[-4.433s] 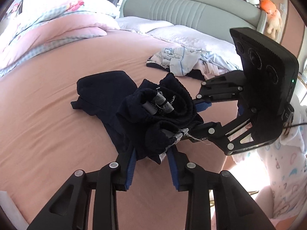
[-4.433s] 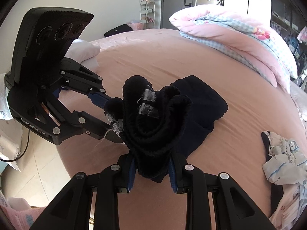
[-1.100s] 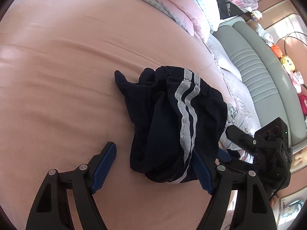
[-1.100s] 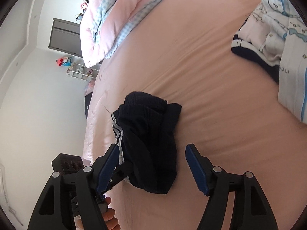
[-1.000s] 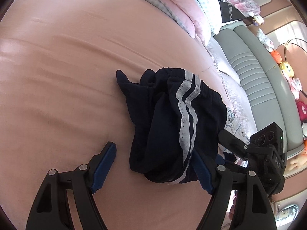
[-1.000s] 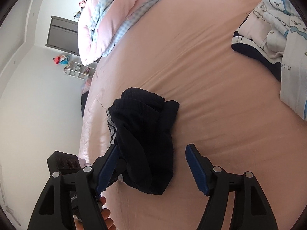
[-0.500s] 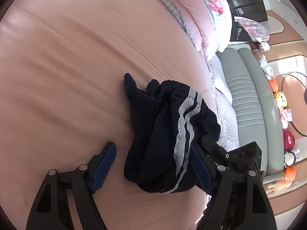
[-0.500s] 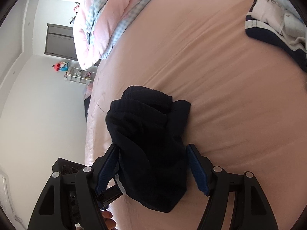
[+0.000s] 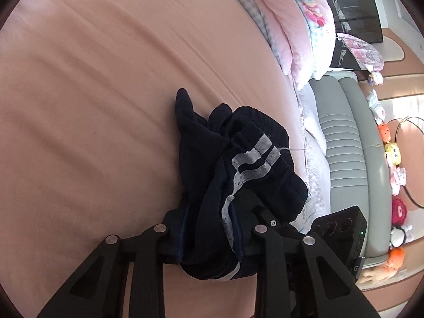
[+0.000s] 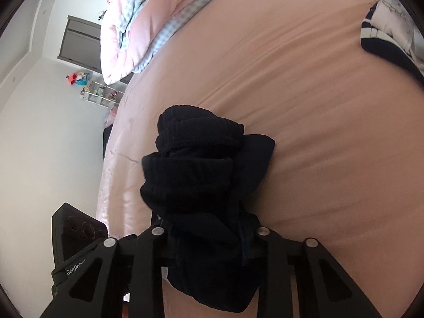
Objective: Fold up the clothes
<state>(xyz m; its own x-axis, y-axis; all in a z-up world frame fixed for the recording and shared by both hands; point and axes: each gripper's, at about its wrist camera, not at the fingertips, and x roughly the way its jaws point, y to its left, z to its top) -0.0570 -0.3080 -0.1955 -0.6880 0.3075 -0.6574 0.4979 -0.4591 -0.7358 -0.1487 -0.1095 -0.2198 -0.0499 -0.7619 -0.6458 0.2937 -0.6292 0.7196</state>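
Note:
A bundle of dark navy shorts with two grey-white side stripes lies bunched on the pink bed sheet. My left gripper is shut on its near end. My right gripper is shut on the opposite end of the same shorts, whose ribbed waistband points away from me. Each gripper's body shows in the other's view, low and to the side. The blue pads are mostly buried in the cloth.
A pink and blue-check duvet is heaped at the far side of the bed. Other clothes lie at the right edge of the right wrist view. A grey padded headboard with plush toys stands beyond the shorts.
Both grippers were open on either side of the shorts a second ago. They have since moved in and closed on the two ends of the bundle.

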